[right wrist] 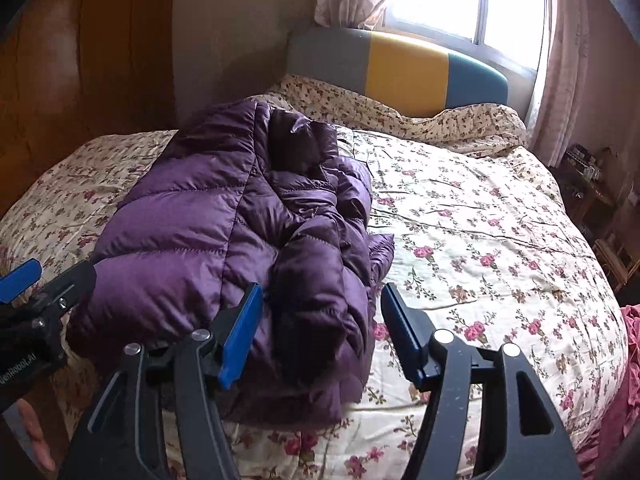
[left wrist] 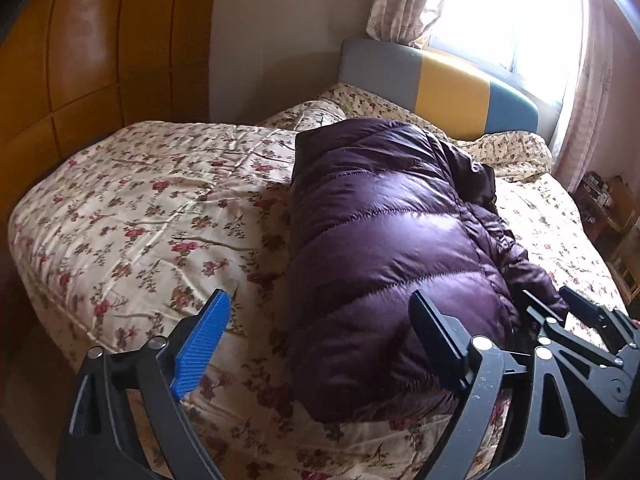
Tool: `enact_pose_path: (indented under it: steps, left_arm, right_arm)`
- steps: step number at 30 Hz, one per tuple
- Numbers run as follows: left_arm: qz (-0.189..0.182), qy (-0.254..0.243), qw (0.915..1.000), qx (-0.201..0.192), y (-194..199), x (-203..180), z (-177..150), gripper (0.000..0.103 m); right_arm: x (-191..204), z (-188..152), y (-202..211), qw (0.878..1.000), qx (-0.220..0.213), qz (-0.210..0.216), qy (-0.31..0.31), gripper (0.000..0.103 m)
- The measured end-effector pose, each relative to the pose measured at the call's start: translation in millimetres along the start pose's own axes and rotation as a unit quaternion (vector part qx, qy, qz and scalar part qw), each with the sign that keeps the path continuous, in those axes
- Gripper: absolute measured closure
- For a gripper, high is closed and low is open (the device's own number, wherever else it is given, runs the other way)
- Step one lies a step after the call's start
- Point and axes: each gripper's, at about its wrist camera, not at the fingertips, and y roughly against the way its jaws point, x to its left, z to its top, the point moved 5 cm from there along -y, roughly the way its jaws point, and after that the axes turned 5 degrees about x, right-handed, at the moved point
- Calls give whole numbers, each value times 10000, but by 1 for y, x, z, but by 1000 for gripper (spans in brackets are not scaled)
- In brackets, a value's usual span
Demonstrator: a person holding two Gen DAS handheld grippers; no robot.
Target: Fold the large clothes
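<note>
**Purple down jacket: folded bundle on bed, both tools off it**

Purple down jacket (left wrist: 384, 240) lies folded lengthwise into a long puffy bundle on the bed (left wrist: 132, 208), running from the near edge toward the far headboard (left wrist: 452, 88). In the right wrist view the layers stack along the bundle's right side, a sleeve or front panel bulging there; likely tucked inward to keep the shape narrow.

Left tool (left wrist: 320, 336): jaws spread wide, straddling the near-left corner of the jacket. The pads press on nothing; nothing gripped.

Right tool (right wrist: 322, 332): jaws apart, framing the near-right edge where the layers pile up. Fabric sits between the pads, but no pinch is visible.

Judgement: both tools sit at the near end, one per corner, which suits either a release after a fold or a set-up for folding the near end toward the far end. The slippery, springy fill may push the layers open.
</note>
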Motion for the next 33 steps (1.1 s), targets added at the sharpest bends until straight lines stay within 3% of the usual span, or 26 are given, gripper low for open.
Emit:
enact_pose_path:
  steps: [8, 19, 33]
  left_arm:
    - [168, -47, 9998, -132, 17, -5, -7, 4]
    - [217, -53, 9996, -182, 25, -7, -8, 4]
    - [624, -260, 9971, -359, 30, -14, -9, 4]
  right_arm:
    - [-4, -9, 18, 9999, 30, -133, 19, 30]
    - [4, -15, 27, 9987, -138, -158, 465, 27]
    - [3, -13, 28, 9946, -247, -505, 872, 20]
